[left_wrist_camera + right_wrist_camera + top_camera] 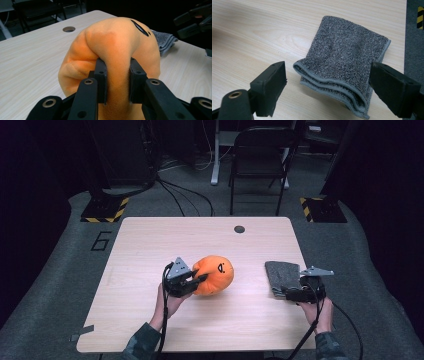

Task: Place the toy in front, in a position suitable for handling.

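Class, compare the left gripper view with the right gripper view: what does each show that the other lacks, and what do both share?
Left gripper view alone: the orange plush pumpkin pinched between the left gripper jaws, and a round hole in the table. Right gripper view alone: the right gripper, jaws open and apart from the towel, and the folded layers of its near edge. Both: the grey towel lying on the wooden table.

I've got the plush pumpkin (215,274) mid-table (150,245), folded towel (283,276) off to its right near the edge, cable hole (239,229) behind both.
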A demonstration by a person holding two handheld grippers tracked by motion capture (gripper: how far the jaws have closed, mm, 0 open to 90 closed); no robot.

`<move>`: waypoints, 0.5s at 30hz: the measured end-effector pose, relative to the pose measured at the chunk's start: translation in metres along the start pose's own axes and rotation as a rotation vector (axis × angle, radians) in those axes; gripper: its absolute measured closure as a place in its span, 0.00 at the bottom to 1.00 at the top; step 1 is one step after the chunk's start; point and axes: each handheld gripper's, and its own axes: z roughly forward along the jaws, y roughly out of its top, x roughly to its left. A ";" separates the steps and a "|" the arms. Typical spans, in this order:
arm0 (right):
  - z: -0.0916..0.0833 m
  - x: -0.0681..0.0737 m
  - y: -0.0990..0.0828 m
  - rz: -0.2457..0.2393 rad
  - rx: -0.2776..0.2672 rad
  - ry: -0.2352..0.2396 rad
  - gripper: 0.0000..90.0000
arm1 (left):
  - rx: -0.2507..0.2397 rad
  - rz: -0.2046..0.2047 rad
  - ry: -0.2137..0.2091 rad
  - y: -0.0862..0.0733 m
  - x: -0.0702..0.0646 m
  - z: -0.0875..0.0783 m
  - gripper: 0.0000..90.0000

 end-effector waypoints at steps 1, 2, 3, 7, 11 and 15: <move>0.001 0.000 0.000 -0.007 0.001 0.003 0.16 | -0.005 -0.001 -0.006 0.000 -0.001 0.002 0.81; 0.001 0.001 0.000 0.005 0.003 0.002 0.16 | -0.002 0.005 -0.016 0.001 -0.002 0.003 0.81; 0.001 0.001 0.000 0.001 0.002 0.003 0.16 | -0.002 0.015 -0.028 0.001 -0.004 0.005 0.81; 0.001 0.001 0.000 0.014 -0.004 0.005 0.16 | 0.014 0.034 -0.058 0.003 -0.012 0.017 0.80; 0.003 0.001 0.000 -0.001 0.002 0.006 0.16 | 0.028 0.045 -0.079 0.003 -0.016 0.031 0.80; 0.004 0.001 0.000 -0.002 0.008 0.009 0.16 | 0.029 0.052 -0.094 0.004 -0.018 0.048 0.79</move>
